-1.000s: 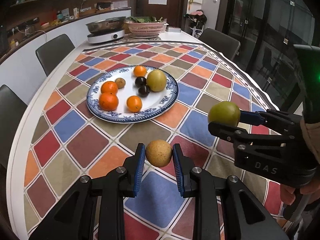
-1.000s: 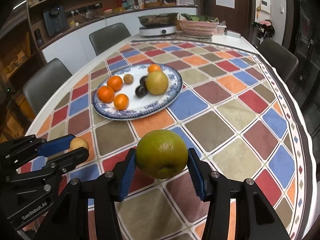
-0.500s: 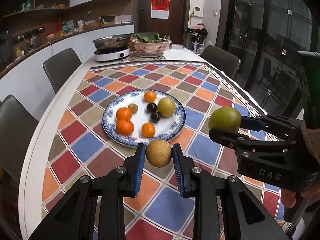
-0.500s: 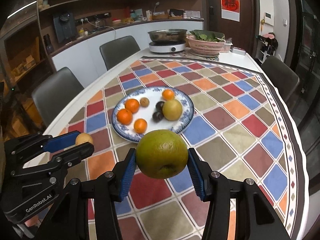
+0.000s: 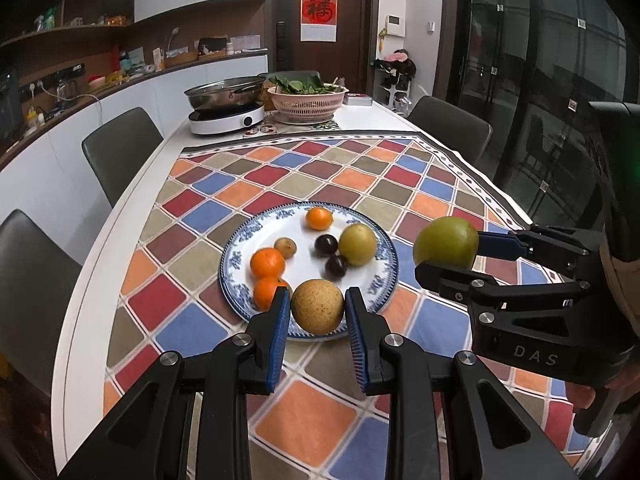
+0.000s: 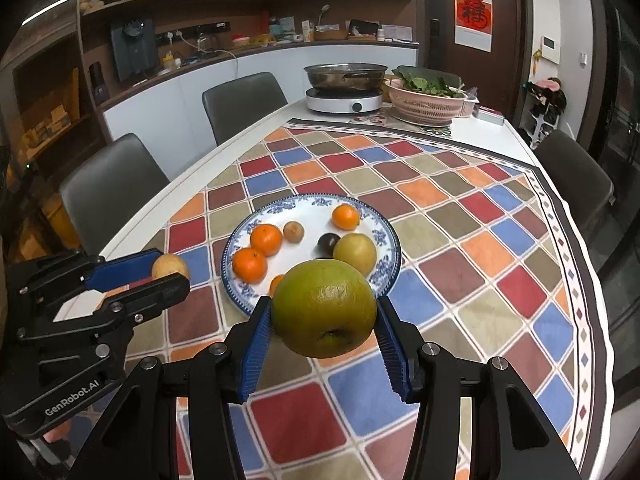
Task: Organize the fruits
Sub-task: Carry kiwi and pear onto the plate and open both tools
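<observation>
Blue-padded jaws of the left gripper (image 5: 318, 312) are clamping a brown fruit (image 5: 317, 306), and the right gripper (image 6: 324, 320) is gripping a green fruit (image 6: 325, 309), both fruits hanging in the air near the plate (image 5: 240, 252). Seven fruits, including oranges (image 5: 267, 263) and plums (image 5: 326, 245), are already lying on the plate; these two are seemingly waiting to be set down.

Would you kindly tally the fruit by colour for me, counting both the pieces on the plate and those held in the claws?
Orange: 4, all on the plate, the first at
Yellow-green: 2, one on the plate, one in the right claw
Tan-brown: 2, a small one on the plate, one in the left claw
Dark purple: 2
Total: 10
</observation>
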Demonstrator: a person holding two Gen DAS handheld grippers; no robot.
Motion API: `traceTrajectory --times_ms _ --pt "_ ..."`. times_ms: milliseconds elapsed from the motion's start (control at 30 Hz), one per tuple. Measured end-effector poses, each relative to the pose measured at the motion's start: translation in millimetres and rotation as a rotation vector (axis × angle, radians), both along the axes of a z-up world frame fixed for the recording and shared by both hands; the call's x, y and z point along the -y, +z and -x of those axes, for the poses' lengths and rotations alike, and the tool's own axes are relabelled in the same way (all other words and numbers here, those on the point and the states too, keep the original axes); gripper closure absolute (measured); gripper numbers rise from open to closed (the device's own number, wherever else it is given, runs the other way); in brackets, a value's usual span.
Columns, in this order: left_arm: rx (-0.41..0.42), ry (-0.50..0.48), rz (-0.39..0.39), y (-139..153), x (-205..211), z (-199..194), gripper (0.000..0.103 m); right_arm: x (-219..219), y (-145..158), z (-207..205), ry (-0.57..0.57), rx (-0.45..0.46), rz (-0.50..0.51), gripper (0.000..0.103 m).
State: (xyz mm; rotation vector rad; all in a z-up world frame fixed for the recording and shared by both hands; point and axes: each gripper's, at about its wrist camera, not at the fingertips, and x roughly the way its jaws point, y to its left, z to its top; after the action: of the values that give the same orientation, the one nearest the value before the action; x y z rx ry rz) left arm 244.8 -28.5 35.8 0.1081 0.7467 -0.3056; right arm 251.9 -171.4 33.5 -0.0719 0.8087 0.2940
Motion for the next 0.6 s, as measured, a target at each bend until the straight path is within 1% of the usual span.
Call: traceTrajectory --times_ms 133,267,333,467,533,600 --pt "-0.006 -0.005 -0.013 -5 -3 -19 0.075 -5 -3 -20 0.006 -0.005 0.013 0.052" --pt "-0.013 -0.023 -0.005 -11 -7 -37 0.075 -10 -7 -43 0.010 -0.015 0.018 0.052" --pt "-0.015 -0.046 0.011 -15 -8 -46 0.075 -13 -10 -54 0.019 -0.023 0.019 0.052" --pt "-0.045 -0.084 -0.008 -28 -3 -63 0.075 -20 -17 -80 0.045 -0.042 0.054 0.052" --pt "-0.062 -0.077 -0.021 -35 -2 -73 0.075 -21 -21 -94 0.057 -0.063 0.049 0.052" --pt "-0.091 -0.073 -0.011 -42 -4 -84 0.075 -21 -24 -105 0.058 -0.085 0.039 0.052"
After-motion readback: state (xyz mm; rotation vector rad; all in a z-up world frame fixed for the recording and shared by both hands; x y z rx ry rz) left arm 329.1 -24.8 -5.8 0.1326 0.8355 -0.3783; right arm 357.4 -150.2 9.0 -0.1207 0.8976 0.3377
